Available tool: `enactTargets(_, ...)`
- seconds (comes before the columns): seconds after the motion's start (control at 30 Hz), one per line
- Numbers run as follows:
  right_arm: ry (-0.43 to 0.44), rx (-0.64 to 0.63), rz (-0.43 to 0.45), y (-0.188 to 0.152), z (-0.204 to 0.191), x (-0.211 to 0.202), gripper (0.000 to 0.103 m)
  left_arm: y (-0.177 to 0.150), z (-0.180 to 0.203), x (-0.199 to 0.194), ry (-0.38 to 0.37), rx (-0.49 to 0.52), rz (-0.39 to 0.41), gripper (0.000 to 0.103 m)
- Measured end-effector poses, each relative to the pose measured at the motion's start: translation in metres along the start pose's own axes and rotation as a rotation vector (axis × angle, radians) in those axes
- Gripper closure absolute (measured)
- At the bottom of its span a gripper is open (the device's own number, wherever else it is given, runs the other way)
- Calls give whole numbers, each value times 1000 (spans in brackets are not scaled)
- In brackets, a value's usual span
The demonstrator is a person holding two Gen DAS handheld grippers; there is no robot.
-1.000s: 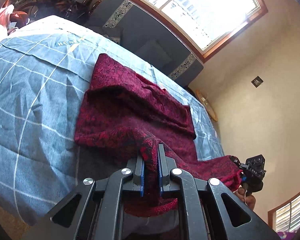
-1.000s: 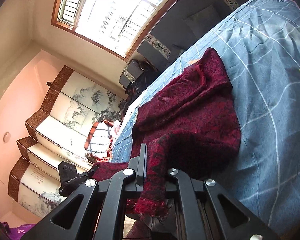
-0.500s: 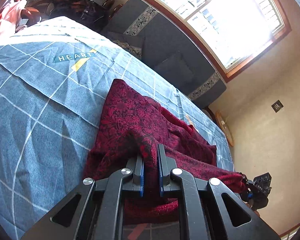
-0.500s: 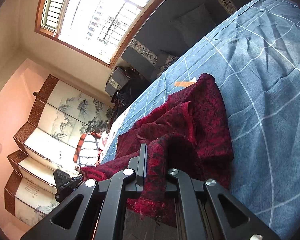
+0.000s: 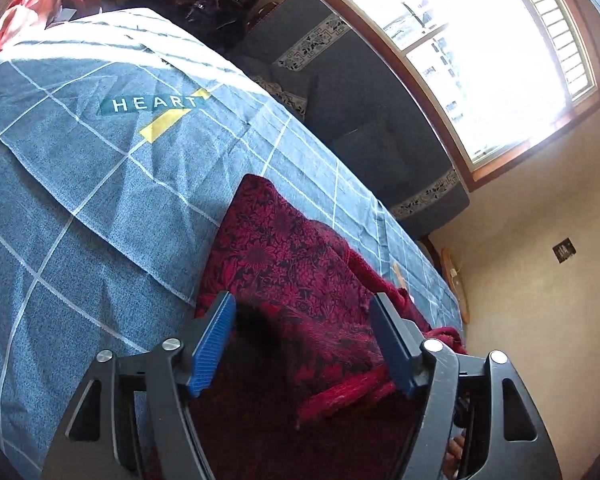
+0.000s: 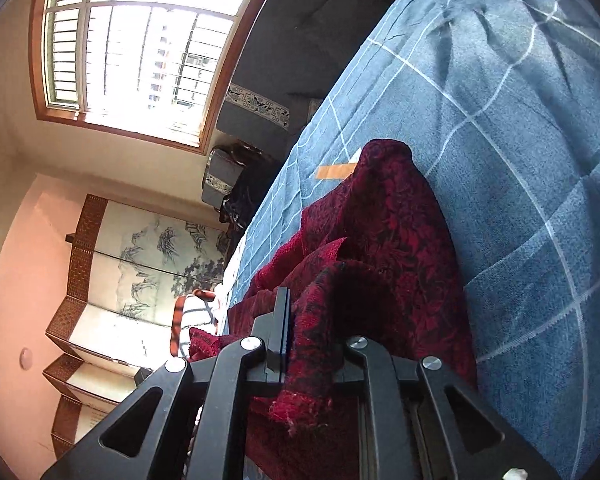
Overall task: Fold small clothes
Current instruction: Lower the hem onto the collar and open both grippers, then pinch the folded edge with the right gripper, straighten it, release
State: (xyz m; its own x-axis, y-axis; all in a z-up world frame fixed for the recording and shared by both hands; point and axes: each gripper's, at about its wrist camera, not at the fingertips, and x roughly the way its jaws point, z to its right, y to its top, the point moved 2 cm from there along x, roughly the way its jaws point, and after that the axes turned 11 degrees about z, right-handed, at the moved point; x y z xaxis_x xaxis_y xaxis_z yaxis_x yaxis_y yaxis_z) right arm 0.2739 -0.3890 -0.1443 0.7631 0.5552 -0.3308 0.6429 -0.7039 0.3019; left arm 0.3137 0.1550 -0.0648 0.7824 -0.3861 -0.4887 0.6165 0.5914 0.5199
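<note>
Left jaws: your left gripper (image 5: 302,334) has just sprung wide, pads clear of the garment.
Right jaws: your right gripper (image 6: 314,334) has just been easing open, a fold between them; grip unclear.
Garment: crimson floral-textured knit garment (image 5: 284,264), bunched, at 6 o'clock on the blue grid-checked bedsheet (image 5: 80,200).

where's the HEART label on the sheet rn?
Left wrist view, upper left: the HEART label is printed on the blue checked sheet, beyond the folded red garment, toward the window side.

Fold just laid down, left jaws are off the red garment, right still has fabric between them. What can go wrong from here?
1. The right gripper has just been opening, but the red garment still hangs bunched between its jaws. Pulling back now may drag the fold open.
2. The left gripper has just opened over the cloth; its blue pads could snag the knit on retreat.
3. The fold looks lumpy on the blue bedspread, so the next fold may go skewed.
</note>
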Motion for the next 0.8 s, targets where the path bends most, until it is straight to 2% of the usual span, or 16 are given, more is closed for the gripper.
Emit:
enactTargets(0.07,27,44,17,2,6,1,66,7,-4,-4,7,-17,39,23)
enactTargets(0.13,77,84,82,7,10,-8,34,11,-8,-4,23,-20,51,21)
enactTargets(0.17,98,97,115,10,11,-14,29,12,-9,-5,32,-15,54,21)
enactTargets(0.3,124,49,140,15,1,-30,27,7,-14,-10,62,22,62,21)
enactTargets(0.5,42,-128,99,0,-13,-39,27,-8,-16,-16,101,137,49,21)
enactTargets(0.67,21,-215,62,-21,-23,-35,27,-12,-6,-13,120,251,43,21)
enactTargets(0.8,-67,-323,60,-28,-32,-27,27,-8,1,3,143,338,21,21)
